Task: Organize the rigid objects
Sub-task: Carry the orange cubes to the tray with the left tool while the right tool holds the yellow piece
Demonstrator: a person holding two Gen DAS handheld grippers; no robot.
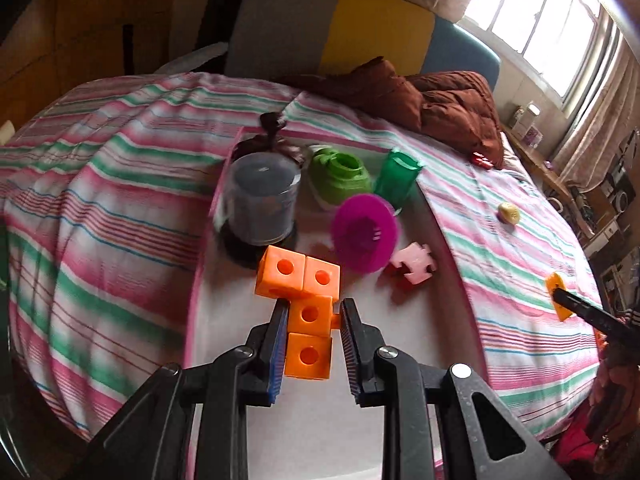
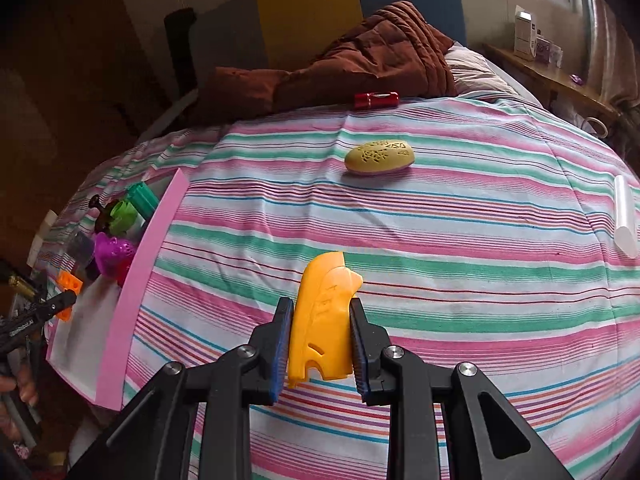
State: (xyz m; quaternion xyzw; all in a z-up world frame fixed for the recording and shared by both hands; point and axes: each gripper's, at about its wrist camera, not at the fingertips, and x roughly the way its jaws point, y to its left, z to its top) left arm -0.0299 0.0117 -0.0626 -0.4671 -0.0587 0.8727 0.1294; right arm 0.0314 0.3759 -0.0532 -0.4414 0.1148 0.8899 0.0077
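My left gripper (image 1: 314,312) stands over the pink-rimmed white tray (image 1: 320,432), its fingers around an orange block cluster (image 1: 304,292); a gap shows at the right finger. My right gripper (image 2: 320,312) is shut on an orange-yellow plastic piece (image 2: 322,320) above the striped bed. In the tray lie a clear disc case (image 1: 260,196), a green toy shoe (image 1: 340,176), a green cup (image 1: 398,178), a magenta funnel (image 1: 366,232) and a pink puzzle piece (image 1: 414,266). A yellow oval (image 2: 379,157) and a red flashlight (image 2: 376,100) lie on the bed.
A brown quilt (image 2: 360,60) is heaped at the head of the bed. A white tube (image 2: 626,216) lies at the bed's right edge. A wooden shelf (image 2: 552,76) with boxes runs under the window. The tray shows in the right wrist view (image 2: 136,280) at the left.
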